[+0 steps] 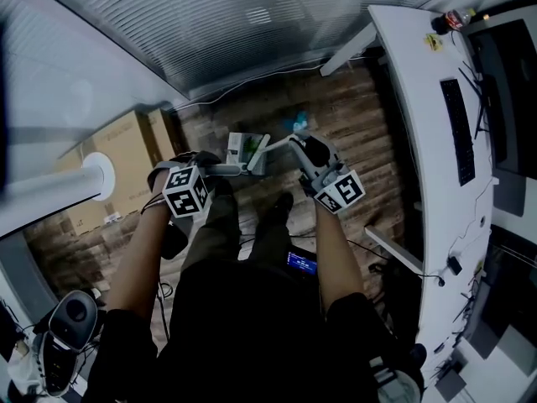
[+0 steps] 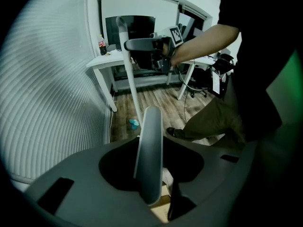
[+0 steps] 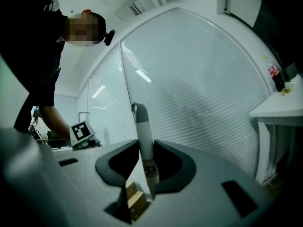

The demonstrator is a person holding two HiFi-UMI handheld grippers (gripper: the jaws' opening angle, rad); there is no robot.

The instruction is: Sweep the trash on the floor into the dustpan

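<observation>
Where the person stands: one shoe (image 2: 174, 133) shows on the wood floor (image 2: 156, 96), and each hand holds a gripper.
Left gripper (image 2: 150, 183): jaws clenched on the pale, flat dustpan handle (image 2: 149, 145), which stands upright between them.
Right gripper (image 3: 147, 169): jaws grasping the white broom handle (image 3: 144, 136) a little below its grey cap.
Dustpan (image 1: 245, 149): on the floor ahead of the feet, between the two grippers in the head view.
Trash (image 2: 134, 123): a small blue scrap on the floor, near the foot of the broom handle and apart from the dustpan, close to the floor's edge under the blinds (image 2: 52, 103).
Table (image 2: 106, 60): white, beyond the trash, with a bottle (image 2: 101, 44) at its near corner.
Cardboard boxes (image 1: 126, 162): along the floor's left edge in the head view.
</observation>
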